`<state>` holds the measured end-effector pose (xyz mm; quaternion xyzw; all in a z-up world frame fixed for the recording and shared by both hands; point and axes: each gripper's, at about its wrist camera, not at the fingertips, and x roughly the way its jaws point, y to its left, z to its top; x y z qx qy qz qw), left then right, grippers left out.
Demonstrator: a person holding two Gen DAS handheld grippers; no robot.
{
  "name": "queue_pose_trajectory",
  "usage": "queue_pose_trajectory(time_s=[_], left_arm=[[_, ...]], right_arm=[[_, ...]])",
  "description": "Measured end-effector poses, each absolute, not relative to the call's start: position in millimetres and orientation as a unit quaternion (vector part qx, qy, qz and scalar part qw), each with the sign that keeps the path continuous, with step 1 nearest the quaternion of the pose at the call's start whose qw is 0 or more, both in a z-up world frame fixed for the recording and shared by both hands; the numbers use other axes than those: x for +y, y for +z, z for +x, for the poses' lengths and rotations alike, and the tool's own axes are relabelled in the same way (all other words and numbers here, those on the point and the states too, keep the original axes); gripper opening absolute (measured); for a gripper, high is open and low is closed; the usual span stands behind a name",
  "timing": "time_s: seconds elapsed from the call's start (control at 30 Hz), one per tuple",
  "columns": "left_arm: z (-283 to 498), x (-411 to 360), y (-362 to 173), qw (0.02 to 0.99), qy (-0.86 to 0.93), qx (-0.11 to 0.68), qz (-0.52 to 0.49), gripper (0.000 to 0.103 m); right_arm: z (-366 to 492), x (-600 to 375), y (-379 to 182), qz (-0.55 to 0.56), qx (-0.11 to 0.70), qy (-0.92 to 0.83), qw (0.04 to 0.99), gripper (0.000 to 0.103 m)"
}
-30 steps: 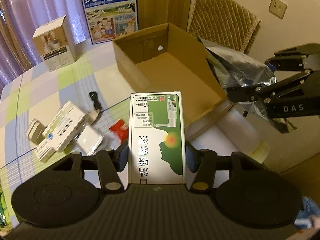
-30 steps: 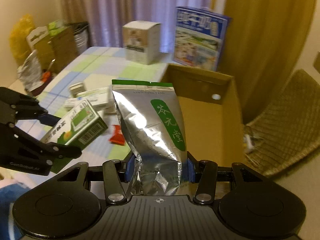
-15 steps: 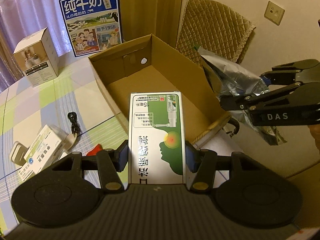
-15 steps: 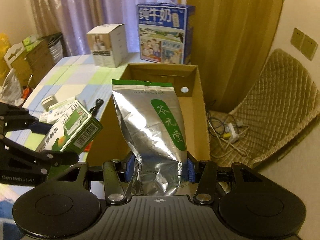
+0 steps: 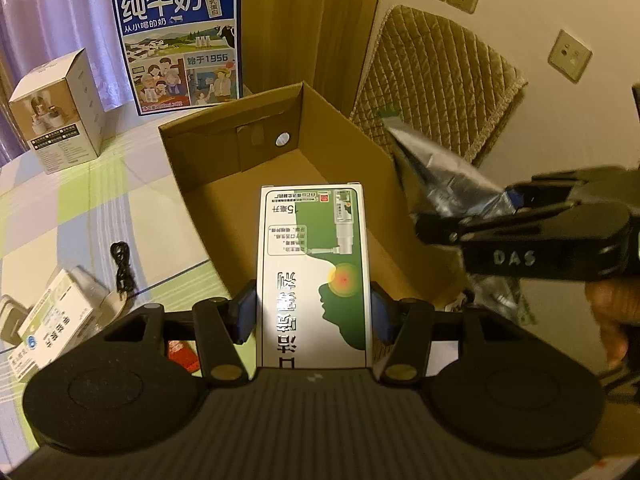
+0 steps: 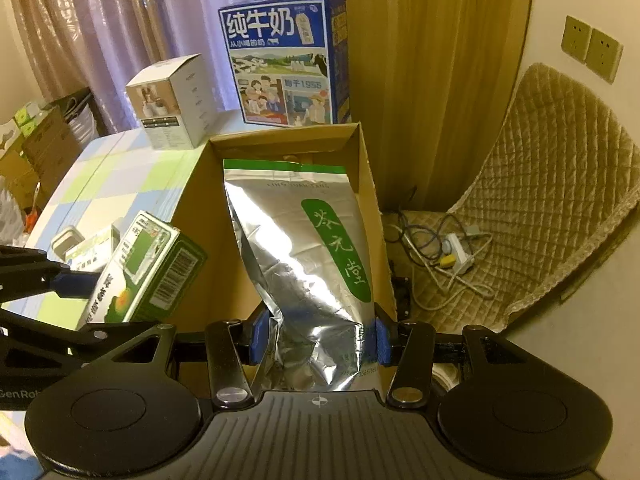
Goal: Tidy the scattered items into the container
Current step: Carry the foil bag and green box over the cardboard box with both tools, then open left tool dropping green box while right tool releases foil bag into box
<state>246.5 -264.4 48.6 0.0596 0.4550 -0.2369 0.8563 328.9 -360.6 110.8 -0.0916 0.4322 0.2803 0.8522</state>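
From my left gripper [image 5: 312, 312], the spray box [image 5: 314, 276] I hold sits in front of the open cardboard box [image 5: 280, 168]. Behind that box stands the milk carton [image 5: 180, 40], with a small box [image 5: 60, 108] to its left. On the table [image 5: 80, 208], left of the cardboard box, lie a cable [image 5: 122, 266] and nearer medicine boxes [image 5: 52, 324]. My right gripper [image 6: 316, 338] holds the foil pouch [image 6: 304, 264] over the box's near right side; the chair [image 6: 540, 184] stands further right.
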Motion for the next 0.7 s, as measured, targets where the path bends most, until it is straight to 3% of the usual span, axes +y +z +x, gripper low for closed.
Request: queue_pose_trajectory(time_s=[0.7], left_arm=[[259, -261, 38, 0.868, -0.229, 0.439, 0.044, 0.051]], right_arm=[[353, -353, 96, -0.086, 0.444, 0.280, 0.847, 0.047]])
